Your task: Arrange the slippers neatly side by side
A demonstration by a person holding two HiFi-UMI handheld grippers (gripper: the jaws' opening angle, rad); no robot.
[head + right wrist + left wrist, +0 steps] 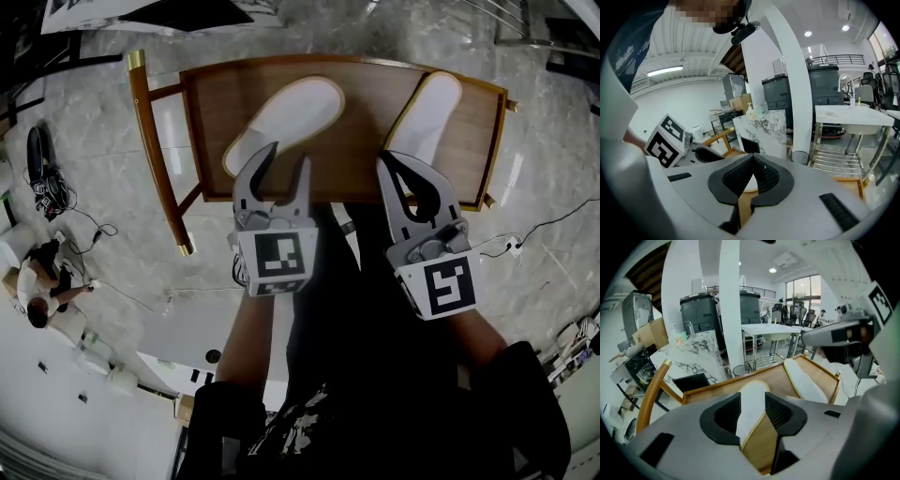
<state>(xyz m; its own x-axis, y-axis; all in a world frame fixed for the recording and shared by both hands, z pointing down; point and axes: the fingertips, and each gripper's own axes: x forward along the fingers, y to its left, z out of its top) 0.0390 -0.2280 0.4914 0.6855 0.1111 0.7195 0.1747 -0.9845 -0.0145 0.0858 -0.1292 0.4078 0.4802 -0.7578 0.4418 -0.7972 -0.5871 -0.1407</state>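
A: State of the left tongs [288,157]?
B: Spread wide, pressing on nothing. Hanging over the near end of the left slipper [286,117], which shows between the pads in the left gripper view.
A: Lie of that slipper?
B: On the bench [361,141], long axis slanting away and rightward, toe leaning towards the right slipper [429,112].
A: And that one?
B: Well apart, pointing almost straight away, with the right tongs [392,169] clenched and empty just at its near end.
A: Next call?
B: Probably swinging the slanted one parallel, using the left hand as the nearer.
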